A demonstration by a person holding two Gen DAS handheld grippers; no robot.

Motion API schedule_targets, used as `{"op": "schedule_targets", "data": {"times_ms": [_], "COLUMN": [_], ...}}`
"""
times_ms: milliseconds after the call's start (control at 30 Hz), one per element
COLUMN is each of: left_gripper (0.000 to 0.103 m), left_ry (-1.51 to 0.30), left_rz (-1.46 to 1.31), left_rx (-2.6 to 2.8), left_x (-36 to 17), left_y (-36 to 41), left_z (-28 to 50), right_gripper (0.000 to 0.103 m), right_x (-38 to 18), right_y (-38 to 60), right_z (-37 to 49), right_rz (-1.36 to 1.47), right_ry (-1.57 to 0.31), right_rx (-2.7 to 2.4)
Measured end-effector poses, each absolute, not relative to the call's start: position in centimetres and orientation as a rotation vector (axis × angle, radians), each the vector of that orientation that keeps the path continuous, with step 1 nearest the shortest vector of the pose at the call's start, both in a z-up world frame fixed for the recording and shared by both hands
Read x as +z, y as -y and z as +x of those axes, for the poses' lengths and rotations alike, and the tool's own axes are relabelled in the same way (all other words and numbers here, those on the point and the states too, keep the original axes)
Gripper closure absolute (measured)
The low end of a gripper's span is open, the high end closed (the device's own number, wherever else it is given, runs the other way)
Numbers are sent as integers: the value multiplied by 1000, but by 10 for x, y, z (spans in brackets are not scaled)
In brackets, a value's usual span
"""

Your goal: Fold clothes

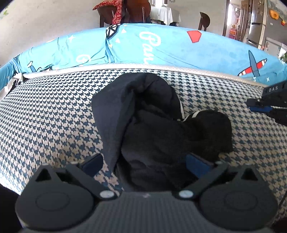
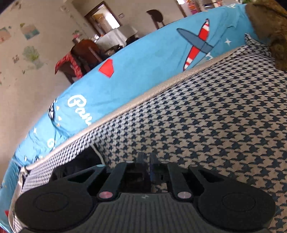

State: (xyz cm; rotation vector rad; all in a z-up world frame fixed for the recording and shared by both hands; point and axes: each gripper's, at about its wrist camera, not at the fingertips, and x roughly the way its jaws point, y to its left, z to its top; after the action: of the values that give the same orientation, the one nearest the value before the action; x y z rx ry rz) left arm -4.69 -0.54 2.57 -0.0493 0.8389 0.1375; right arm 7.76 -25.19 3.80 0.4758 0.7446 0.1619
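Note:
A dark navy and black garment (image 1: 152, 125) lies crumpled in a heap on the houndstooth bed cover (image 1: 53, 116). A white stripe shows at its right fold. My left gripper (image 1: 144, 163) is open wide, its blue pads (image 1: 195, 164) standing on either side of the heap's near end, and neither pad pinches the cloth. My right gripper (image 1: 258, 105) hovers to the right of the heap, apart from it. In the right wrist view its fingers (image 2: 147, 157) stand almost together over bare cover (image 2: 215, 116), holding nothing. A corner of the garment (image 2: 84, 161) shows at its left.
A blue sheet (image 1: 179, 46) printed with planes and lettering runs along the bed's far side behind a pale piped edge. A brown furry thing (image 2: 269, 26) sits at the far right corner. Chairs, one draped with red cloth (image 1: 116, 12), stand beyond the bed.

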Motion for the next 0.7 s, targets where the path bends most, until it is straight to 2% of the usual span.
{"op": "schedule_targets", "data": {"times_ms": [33, 167, 233, 467, 700], "left_gripper": [0, 0, 0, 0, 0], "left_ry": [-844, -872, -876, -883, -895], "left_rz": [-51, -63, -67, -72, -64], "left_rx": [137, 144, 147, 173, 175], "left_x": [23, 14, 12, 10, 7], "left_y": [5, 2, 0, -7, -6], "left_z": [-47, -47, -47, -46, -46], "right_gripper": [89, 69, 68, 47, 42], "right_x": [36, 28, 24, 13, -4], "right_y": [249, 234, 226, 206, 184], "right_z": [77, 77, 76, 72, 70], "right_rz": [463, 408, 382, 330, 313], "right_ry": [-756, -808, -831, -886, -979], "right_rx": [168, 199, 220, 274, 347]}}
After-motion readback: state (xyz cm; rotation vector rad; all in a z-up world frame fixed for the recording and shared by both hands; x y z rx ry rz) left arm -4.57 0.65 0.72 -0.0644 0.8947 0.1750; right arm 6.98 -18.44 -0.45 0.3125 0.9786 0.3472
